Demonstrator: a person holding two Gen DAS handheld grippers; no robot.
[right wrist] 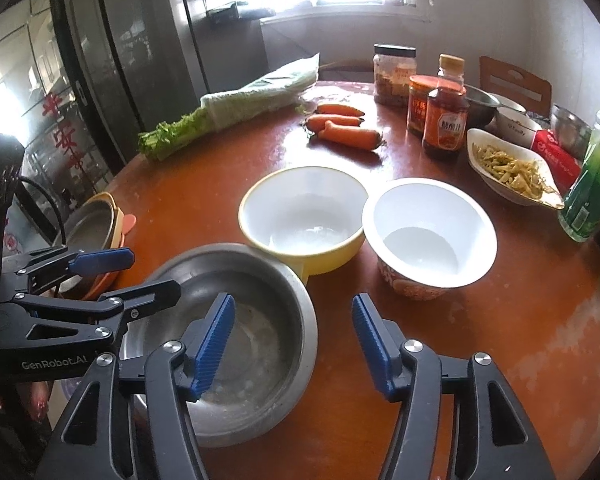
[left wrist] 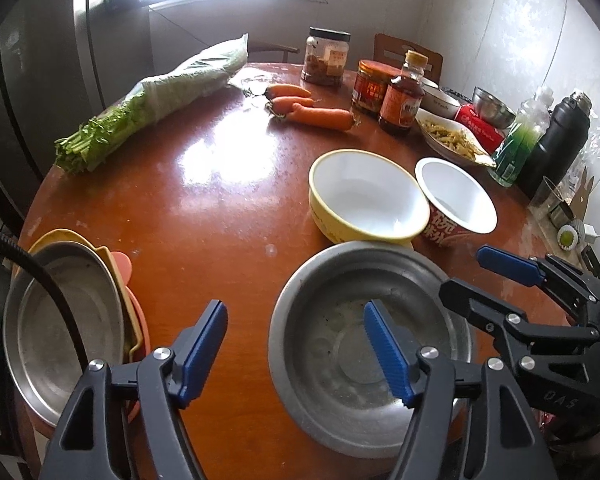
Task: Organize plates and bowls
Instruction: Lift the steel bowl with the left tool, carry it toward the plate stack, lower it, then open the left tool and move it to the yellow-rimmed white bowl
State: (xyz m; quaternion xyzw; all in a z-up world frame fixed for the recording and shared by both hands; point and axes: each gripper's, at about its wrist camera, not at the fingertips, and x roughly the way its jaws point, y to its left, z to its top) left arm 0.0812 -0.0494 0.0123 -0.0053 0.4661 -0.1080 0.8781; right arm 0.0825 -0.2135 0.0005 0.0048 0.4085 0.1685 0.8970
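A scuffed steel bowl (left wrist: pixel 328 320) (right wrist: pixel 260 320) sits empty at the near edge of the round brown table (left wrist: pixel 220 220). My left gripper (left wrist: pixel 294 320) (right wrist: pixel 154 271) hangs open above its left rim, and my right gripper (right wrist: pixel 293 308) (left wrist: pixel 462 270) hangs open above its right rim; no pad touches it. Just behind it stand a yellow bowl with a white inside (left wrist: pixel 364 200) (right wrist: pixel 304 216) and a red-patterned paper bowl (left wrist: pixel 456 196) (right wrist: pixel 428 228), side by side and touching. At the left edge a steel plate (left wrist: pixel 64 320) (right wrist: pixel 90 224) tops a stack of yellow and orange dishes.
Three carrots (left wrist: pixel 312 110) and bagged greens (left wrist: pixel 156 96) lie across the table's far side. Jars and a sauce bottle (left wrist: pixel 402 100), a white dish of food (left wrist: pixel 452 136), a small steel bowl (left wrist: pixel 492 106), a green bottle (left wrist: pixel 518 144) and a black flask (left wrist: pixel 560 140) crowd the far right. A fridge (right wrist: pixel 140 40) stands at the left.
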